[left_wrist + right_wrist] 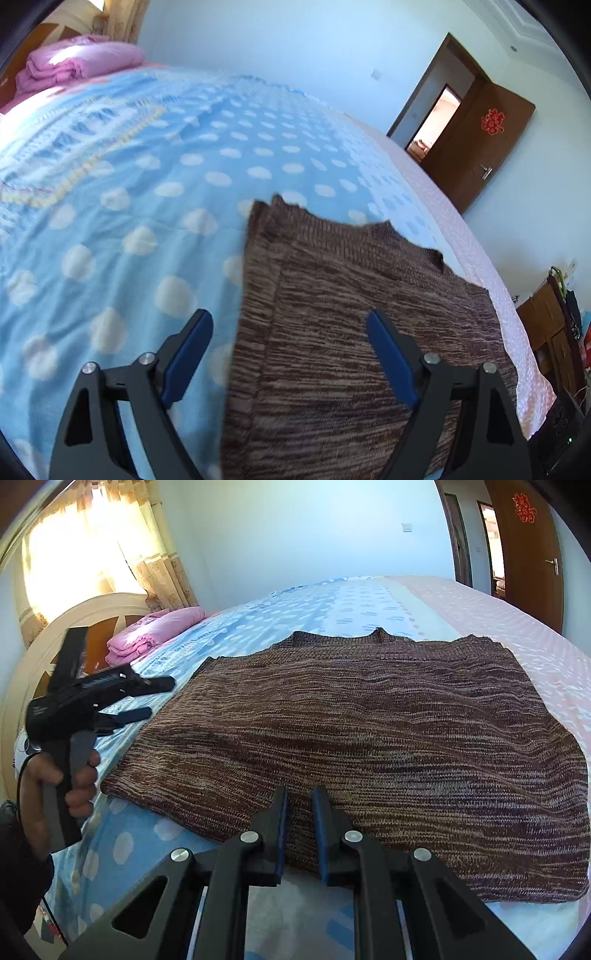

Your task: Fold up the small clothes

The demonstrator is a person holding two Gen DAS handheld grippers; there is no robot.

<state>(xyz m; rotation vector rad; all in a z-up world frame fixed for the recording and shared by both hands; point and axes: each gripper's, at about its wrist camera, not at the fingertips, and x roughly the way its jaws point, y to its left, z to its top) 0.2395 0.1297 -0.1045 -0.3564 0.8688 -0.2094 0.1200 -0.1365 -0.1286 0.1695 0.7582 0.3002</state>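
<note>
A brown marled knit sweater lies spread flat on the blue dotted bedspread, neckline toward the far side. My right gripper hovers over the sweater's near hem. Its blue pads are almost together with only a narrow slit, and no fabric looks pinched or lifted. My left gripper is wide open and straddles the sweater's left edge, one finger over the bedspread and the other over the knit. In the right wrist view a hand holds the left gripper just left of the sweater.
A folded pink blanket sits near the cream headboard by a sunlit curtain. A pink sheet covers the bed's far right side. An open brown door and wooden furniture stand beyond the bed.
</note>
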